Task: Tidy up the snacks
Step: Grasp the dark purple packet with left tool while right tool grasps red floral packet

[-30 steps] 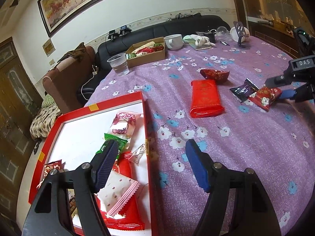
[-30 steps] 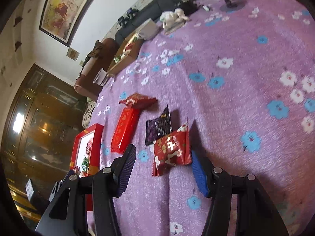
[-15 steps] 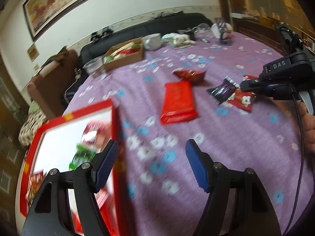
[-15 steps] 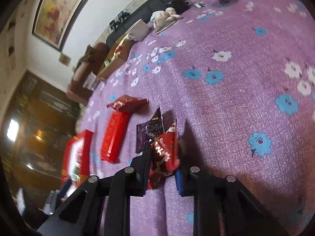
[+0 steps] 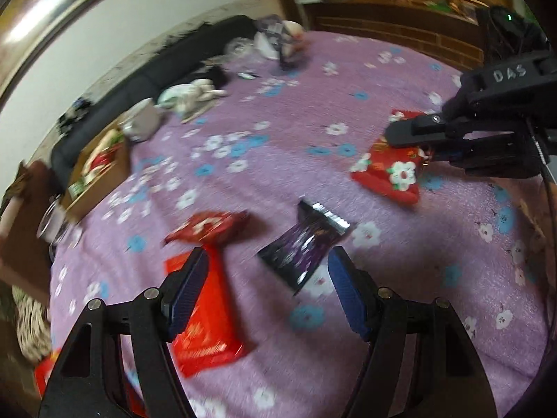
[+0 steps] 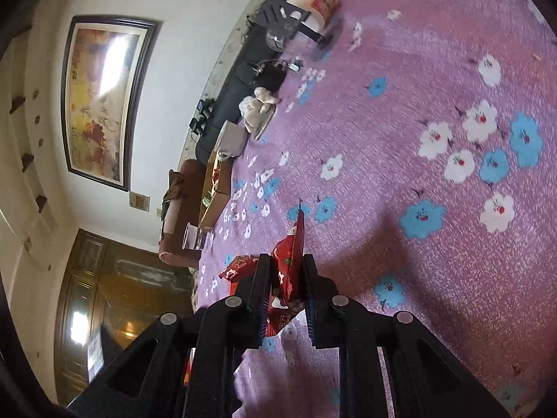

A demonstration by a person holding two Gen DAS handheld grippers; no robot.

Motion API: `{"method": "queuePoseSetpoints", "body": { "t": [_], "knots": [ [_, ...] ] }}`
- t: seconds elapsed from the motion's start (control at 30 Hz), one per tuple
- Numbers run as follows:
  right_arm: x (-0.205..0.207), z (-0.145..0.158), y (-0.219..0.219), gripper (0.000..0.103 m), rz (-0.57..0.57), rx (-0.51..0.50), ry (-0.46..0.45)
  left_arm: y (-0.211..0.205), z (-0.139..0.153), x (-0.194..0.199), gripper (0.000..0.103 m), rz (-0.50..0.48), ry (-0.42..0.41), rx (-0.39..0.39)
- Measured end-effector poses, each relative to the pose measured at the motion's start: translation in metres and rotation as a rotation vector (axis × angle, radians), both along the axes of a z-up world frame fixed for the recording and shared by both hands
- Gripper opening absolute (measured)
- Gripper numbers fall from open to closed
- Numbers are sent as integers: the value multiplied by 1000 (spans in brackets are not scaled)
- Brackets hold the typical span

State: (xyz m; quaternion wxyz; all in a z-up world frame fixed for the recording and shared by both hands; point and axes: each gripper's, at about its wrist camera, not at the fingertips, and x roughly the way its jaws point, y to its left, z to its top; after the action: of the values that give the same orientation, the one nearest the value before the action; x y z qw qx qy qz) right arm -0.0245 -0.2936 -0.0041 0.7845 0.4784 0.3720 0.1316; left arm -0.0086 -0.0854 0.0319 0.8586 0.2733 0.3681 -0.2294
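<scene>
A purple flowered tablecloth (image 5: pixel 278 160) is shown with snacks scattered on it. The right gripper (image 6: pixel 285 278) is seen pressed together on a red flowered packet (image 6: pixel 290 261), which is pinched edge-on between the jaws; in the left wrist view the same packet (image 5: pixel 390 174) is seen at the right of the cloth under the black fingers of that gripper (image 5: pixel 423 151), and whether it touches the cloth cannot be told. The left gripper (image 5: pixel 268 289) is held spread, with nothing between its blue pads (image 5: pixel 344 292). A dark purple packet (image 5: pixel 303 247) lies on the cloth just ahead of the gap, near the right pad. A long red packet (image 5: pixel 209 317) lies partly behind the left pad, and a small red packet (image 5: pixel 209 226) is placed at its far end, touching or nearly so. A cardboard box (image 5: pixel 101 170) holding more snacks is set at the far left edge, with a white cup (image 5: pixel 142 125) beside it.
</scene>
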Motion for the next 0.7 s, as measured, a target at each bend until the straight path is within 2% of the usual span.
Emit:
{"method": "queuePoseSetpoints", "body": {
  "t": [0.1, 0.2, 0.27, 0.4, 0.47, 0.6, 0.63, 0.7],
  "knots": [
    [-1, 1, -2, 18, -5, 23, -8, -14, -6, 6, 70, -67, 12, 45],
    [-3, -2, -4, 18, -6, 31, 6, -22, -10, 12, 70, -95, 11, 88],
    [-2, -3, -3, 18, -5, 29, 15, -26, -15, 19, 69, -121, 47, 99],
    [0, -6, -2, 19, 0, 34, 32, -29, -19, 21, 51, -155, 75, 84],
    [-1, -8, -3, 19, 1, 39, 42, -28, -19, 22, 32, -152, 115, 40],
    [-1, -6, -2, 19, 1, 26, 35, -28, -19, 17, 29, -130, 103, 14],
    [-1, -5, -1, 19, 1, 21, 33, -26, -20, 16, 23, -125, 103, 3],
    [1, -4, 0, 19, 2, 13, 26, -23, -19, 13, 23, -102, 99, -19]
  ]
}}
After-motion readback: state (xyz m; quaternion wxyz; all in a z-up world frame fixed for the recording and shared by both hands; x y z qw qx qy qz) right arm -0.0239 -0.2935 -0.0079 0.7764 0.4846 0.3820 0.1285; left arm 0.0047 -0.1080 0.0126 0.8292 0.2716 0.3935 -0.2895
